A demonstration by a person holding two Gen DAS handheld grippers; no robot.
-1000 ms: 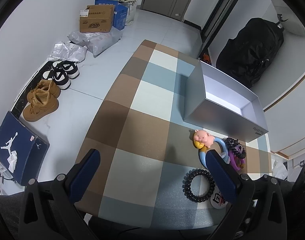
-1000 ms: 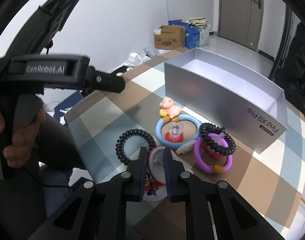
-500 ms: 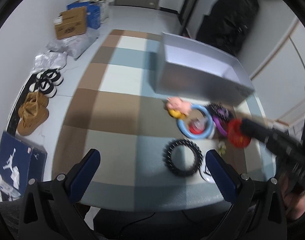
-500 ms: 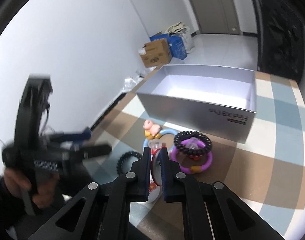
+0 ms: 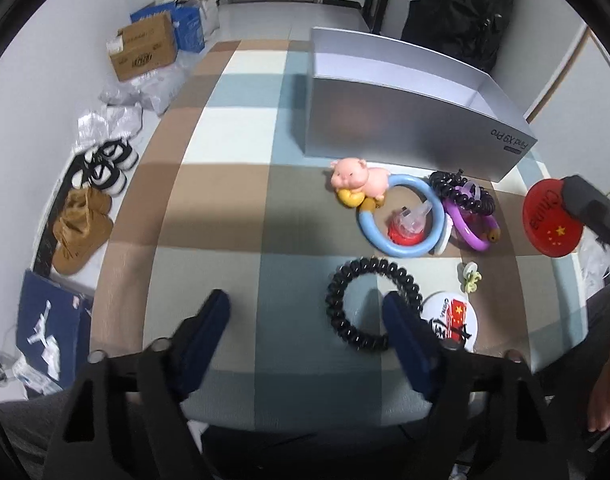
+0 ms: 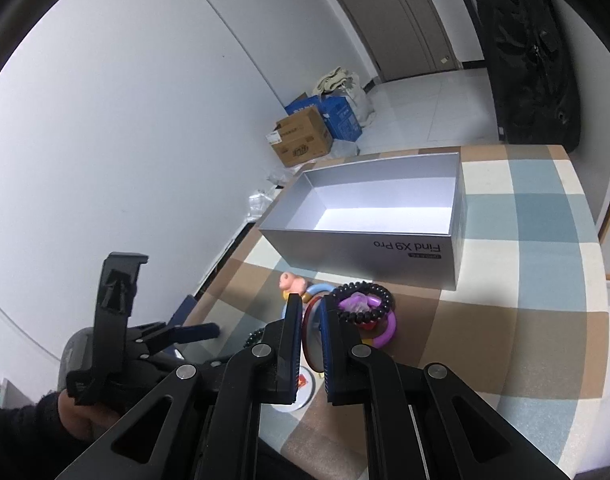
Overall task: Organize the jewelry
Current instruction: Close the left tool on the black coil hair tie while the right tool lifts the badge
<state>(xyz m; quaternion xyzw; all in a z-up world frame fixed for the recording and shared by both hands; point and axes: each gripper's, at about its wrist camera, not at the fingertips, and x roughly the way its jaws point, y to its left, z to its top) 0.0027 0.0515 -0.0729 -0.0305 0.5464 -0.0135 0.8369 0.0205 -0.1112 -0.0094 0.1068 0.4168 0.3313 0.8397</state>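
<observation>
Above checkered table (image 5: pixel 233 184), red badge (image 5: pixel 545 220) held edge-on.

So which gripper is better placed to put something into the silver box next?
Right. The right gripper already holds the red badge clamped, off the table; the left gripper is open, empty.

Counted: one silver box (image 5: pixel 405 120); two round badges, one red (image 5: pixel 551 220), one white (image 5: pixel 451 320); two black coil hair ties (image 5: pixel 365 304) (image 5: pixel 461 196); one blue pig ring (image 5: pixel 401 216); one purple ring (image 5: pixel 475 232); one small green clip (image 5: pixel 471 278).
</observation>
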